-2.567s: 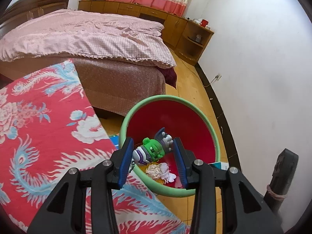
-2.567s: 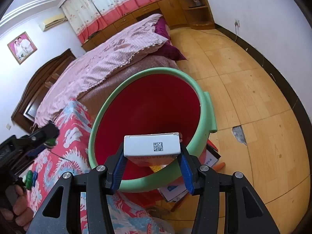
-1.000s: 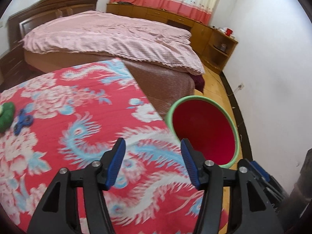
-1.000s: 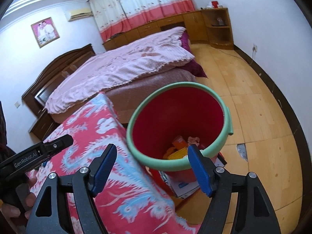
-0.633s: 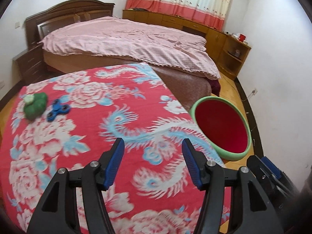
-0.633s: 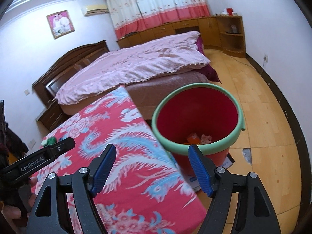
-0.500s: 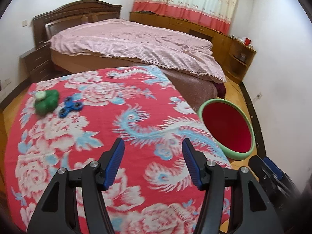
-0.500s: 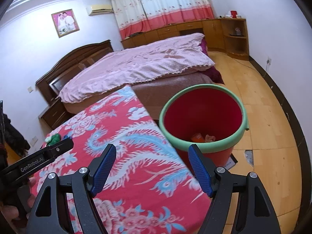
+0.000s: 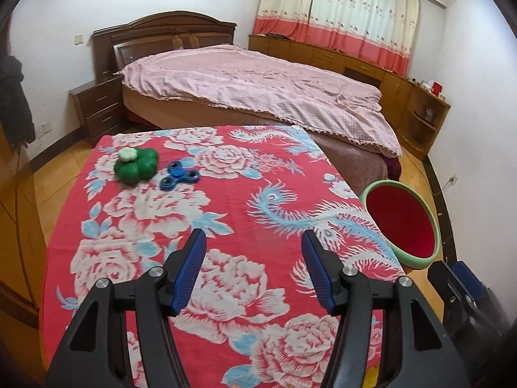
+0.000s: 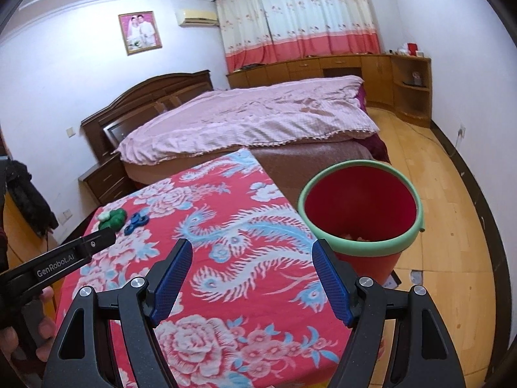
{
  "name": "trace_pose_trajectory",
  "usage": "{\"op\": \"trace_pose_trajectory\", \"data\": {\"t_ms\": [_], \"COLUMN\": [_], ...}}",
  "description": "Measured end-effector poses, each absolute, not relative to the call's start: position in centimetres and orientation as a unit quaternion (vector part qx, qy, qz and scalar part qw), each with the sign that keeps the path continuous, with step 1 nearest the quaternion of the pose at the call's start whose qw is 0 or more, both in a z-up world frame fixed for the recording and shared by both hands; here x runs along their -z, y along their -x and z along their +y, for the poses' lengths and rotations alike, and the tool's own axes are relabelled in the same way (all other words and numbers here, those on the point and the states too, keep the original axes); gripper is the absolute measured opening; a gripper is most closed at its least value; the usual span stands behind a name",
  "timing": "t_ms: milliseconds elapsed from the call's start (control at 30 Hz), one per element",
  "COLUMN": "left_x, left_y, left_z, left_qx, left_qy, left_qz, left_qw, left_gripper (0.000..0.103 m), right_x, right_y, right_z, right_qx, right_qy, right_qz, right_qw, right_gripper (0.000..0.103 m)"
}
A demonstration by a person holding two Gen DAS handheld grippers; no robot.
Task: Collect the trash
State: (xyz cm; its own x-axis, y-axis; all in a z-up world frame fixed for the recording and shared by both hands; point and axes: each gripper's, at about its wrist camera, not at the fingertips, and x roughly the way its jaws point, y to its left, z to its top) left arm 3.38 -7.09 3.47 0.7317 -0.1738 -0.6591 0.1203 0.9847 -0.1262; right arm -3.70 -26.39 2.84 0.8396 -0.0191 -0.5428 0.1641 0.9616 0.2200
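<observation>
Green toy (image 9: 136,164): I see it at the far left of the table, a lumpy green piece with a small white flower shape on top, lying on the cloth. In my right wrist view it shows far off at the left (image 10: 111,218).
Blue spinner (image 9: 179,175): just to the right of the green toy, flat on the cloth, the two close together but I cannot tell whether they touch. My right view has it beside the toy too (image 10: 136,220).
Table cloth (image 9: 245,194): red with white peonies and pale blue phoenixes, covering the whole table top; apart from the two toys I see nothing lying on it.
Left gripper (image 9: 252,273): I hold it over the near middle of the table, blue pads released and spread apart, only cloth showing between them. From the right wrist view its black arm crosses the left edge (image 10: 61,262), with a hand (image 10: 43,317) around the handle.
Right gripper (image 10: 252,279): also released, pads wide apart with nothing between them, over the near right part of the table, the bucket just past its right pad.
Bucket (image 10: 371,245): standing on the wood floor at the right edge of the table, red walls with a pale green rim. In the right view a few small pale scraps show at its bottom just above the near rim; I cannot make out what they are. In the left view (image 9: 433,223) I see only its red inside wall.
Under the bucket: a flat dark-edged thing (image 10: 395,280) pokes out at its base; too little shows to name it.
Bed (image 9: 258,87): far behind the table, under a pink cover.
</observation>
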Motion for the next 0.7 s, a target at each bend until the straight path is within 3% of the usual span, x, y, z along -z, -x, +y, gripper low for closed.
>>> {"op": "trace_pose_trajectory", "data": {"t_ms": [700], "left_x": [-3.7], "left_y": [-2.5], "left_z": [-5.4], "left_qx": [0.052], "left_qy": [0.044], "left_qz": [0.349], "left_qw": [0.935], "left_gripper": [0.061], "right_x": [-2.8], "right_y": [3.9], "right_z": [-25.6], "right_qx": [0.044], "right_qy": [-0.129], "right_qz": [0.284], "right_qw": [0.949], "right_gripper": [0.078]}}
